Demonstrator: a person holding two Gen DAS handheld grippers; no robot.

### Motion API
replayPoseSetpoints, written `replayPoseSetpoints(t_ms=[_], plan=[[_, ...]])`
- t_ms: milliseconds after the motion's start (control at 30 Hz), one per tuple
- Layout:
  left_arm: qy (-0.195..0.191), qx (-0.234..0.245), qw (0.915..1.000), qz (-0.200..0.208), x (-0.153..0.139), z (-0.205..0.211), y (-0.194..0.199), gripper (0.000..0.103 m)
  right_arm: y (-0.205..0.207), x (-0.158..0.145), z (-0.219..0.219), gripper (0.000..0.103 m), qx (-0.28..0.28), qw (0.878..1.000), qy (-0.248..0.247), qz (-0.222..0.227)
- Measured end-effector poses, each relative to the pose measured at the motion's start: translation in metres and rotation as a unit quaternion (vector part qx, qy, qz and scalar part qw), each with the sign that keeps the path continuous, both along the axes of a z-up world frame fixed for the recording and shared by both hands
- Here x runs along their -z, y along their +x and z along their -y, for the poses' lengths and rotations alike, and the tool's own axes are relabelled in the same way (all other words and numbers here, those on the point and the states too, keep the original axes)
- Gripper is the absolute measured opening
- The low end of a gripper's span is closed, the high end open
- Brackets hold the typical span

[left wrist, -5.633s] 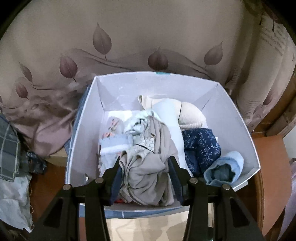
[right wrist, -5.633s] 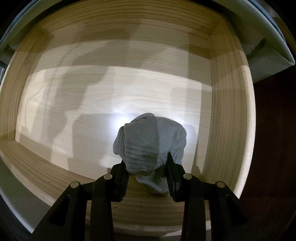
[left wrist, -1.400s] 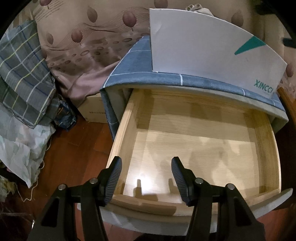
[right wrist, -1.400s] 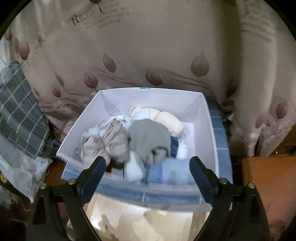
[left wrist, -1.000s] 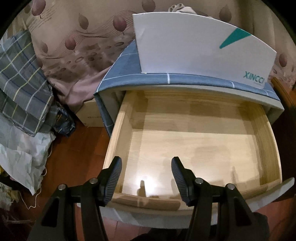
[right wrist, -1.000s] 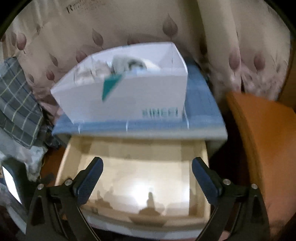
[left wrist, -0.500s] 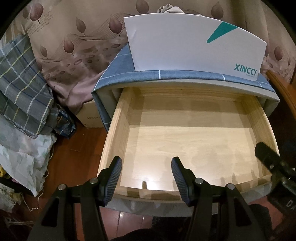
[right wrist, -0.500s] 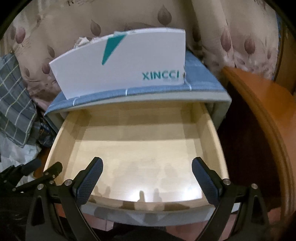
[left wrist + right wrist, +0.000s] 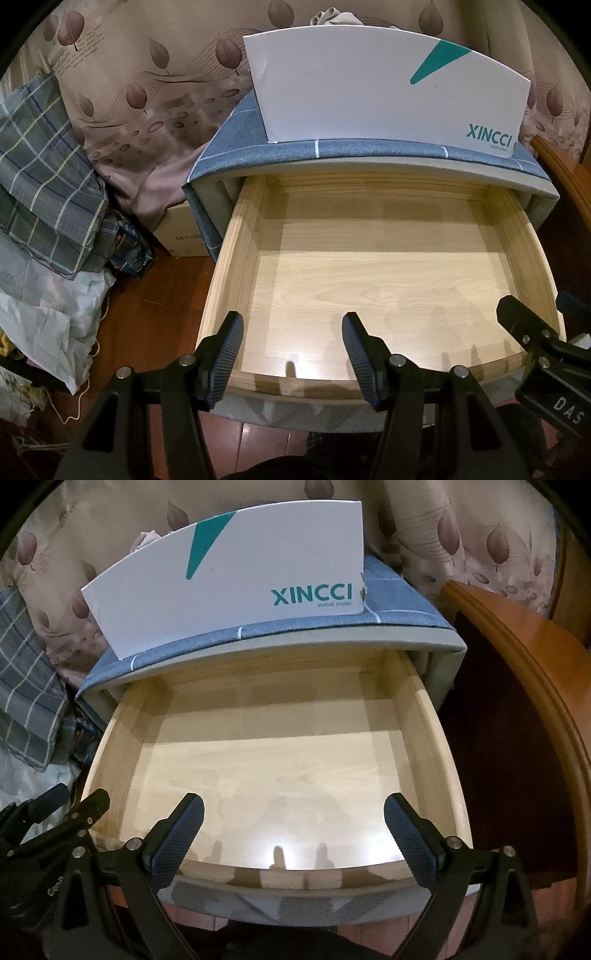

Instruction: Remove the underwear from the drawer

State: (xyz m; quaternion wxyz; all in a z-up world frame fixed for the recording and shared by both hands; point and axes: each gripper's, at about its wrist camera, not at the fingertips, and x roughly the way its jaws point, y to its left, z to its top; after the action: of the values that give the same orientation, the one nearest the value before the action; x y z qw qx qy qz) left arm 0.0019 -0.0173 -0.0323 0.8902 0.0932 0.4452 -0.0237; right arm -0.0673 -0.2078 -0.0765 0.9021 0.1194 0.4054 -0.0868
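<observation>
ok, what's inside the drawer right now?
Nothing visible: the drawer shows bare wood across its whole visible floor. Only the strip behind its front wall is hidden. Both open grippers, left and right, hold nothing.

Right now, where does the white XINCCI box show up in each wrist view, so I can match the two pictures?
Left wrist view: the white XINCCI box stands top centre to right, on the blue checked cabinet top, behind the open wooden drawer.
Right wrist view: the box is upper left of centre, on the same blue top, behind the drawer.
Shared landmark: the teal XINCCI lettering at the box's lower right corner.
</observation>
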Motion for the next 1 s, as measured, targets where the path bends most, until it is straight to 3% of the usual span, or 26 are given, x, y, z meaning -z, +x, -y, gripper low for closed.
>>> replayPoseSetpoints(t_ms=[1000], plan=[[0.003, 0.006, 1.0000, -0.001, 0.0013, 0.0001, 0.0008, 0.057, 0.0043, 0.0037, -0.0046, 0.097, -0.013, 1.000, -0.009, -0.017]])
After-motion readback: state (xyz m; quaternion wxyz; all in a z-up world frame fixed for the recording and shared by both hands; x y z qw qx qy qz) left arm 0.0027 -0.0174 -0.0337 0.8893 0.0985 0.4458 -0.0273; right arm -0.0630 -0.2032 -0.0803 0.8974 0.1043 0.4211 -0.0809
